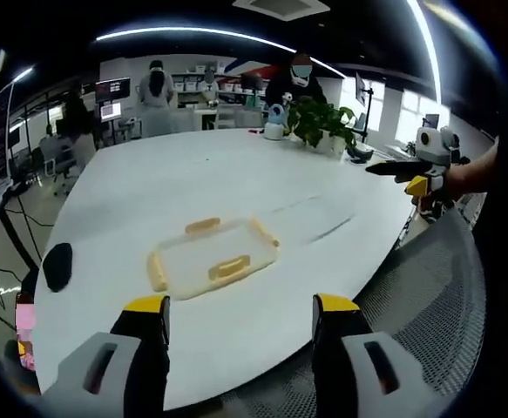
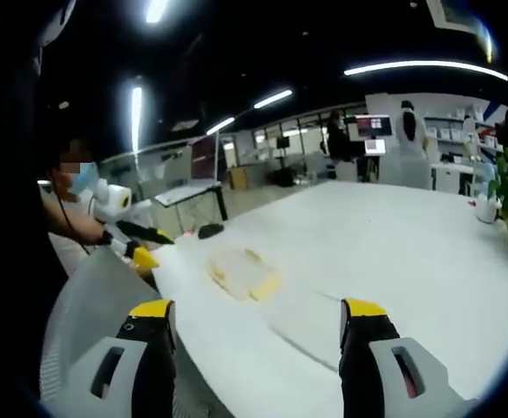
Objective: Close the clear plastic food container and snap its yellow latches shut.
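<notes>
Both views look across white table [image 1: 262, 174], from opposite ends, sharing container [image 1: 212, 257].

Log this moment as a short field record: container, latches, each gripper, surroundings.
container: clear plastic food container, flat on the white table, lid on
latches: yellow latches, state unclear
left gripper: open, short of the container
right gripper: open, above the table, touching nothing
surroundings: potted plant, mesh chair

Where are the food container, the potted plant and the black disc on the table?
food container [image 1: 212, 254]: left gripper view, middle of its clear lid.
potted plant [image 1: 320, 120]: left gripper view, its green leaves.
black disc [image 1: 57, 266]: left gripper view, its centre.
</notes>
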Demonstrator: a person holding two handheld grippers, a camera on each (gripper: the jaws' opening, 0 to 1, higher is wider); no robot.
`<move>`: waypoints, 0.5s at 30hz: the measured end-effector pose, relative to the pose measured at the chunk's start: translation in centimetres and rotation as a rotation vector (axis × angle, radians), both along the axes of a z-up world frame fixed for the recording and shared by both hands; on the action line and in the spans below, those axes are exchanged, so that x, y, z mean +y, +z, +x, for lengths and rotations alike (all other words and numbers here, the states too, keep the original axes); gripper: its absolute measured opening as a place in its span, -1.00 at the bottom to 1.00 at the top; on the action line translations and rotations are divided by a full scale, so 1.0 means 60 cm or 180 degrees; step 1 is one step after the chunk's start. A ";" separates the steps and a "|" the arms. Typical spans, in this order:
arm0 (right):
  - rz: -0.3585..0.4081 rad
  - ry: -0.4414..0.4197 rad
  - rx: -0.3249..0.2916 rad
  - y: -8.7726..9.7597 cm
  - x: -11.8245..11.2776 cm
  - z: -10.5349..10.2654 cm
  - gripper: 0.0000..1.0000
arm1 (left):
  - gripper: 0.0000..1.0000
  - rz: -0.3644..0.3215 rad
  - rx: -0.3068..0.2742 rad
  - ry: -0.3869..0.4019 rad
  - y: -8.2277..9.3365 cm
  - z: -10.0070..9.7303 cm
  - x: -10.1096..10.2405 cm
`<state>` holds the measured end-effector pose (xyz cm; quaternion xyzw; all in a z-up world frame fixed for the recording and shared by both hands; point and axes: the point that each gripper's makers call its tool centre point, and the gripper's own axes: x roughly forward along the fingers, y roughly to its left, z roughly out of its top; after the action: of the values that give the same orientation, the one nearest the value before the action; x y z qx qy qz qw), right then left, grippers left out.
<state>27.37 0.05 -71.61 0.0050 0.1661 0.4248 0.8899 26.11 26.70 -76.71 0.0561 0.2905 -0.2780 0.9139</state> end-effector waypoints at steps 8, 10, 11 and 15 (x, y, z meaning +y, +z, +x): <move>-0.0104 0.0141 -0.0029 -0.002 0.018 0.005 0.52 | 0.30 0.0133 0.0023 -0.0226 -0.007 0.013 0.007; -0.0134 0.0185 -0.0028 -0.004 0.023 0.005 0.52 | 0.29 0.0154 0.0041 -0.0237 -0.011 0.016 0.010; -0.0157 0.0194 -0.0031 -0.005 0.024 0.005 0.51 | 0.28 0.0162 0.0047 -0.0248 -0.012 0.016 0.011; -0.0153 0.0201 -0.0037 -0.002 0.030 0.008 0.51 | 0.26 0.0209 0.0059 -0.0324 -0.015 0.019 0.014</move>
<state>27.82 1.87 -71.74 -0.0242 0.1711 0.4486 0.8769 27.26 27.51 -77.59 0.0982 0.3047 -0.3149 0.8935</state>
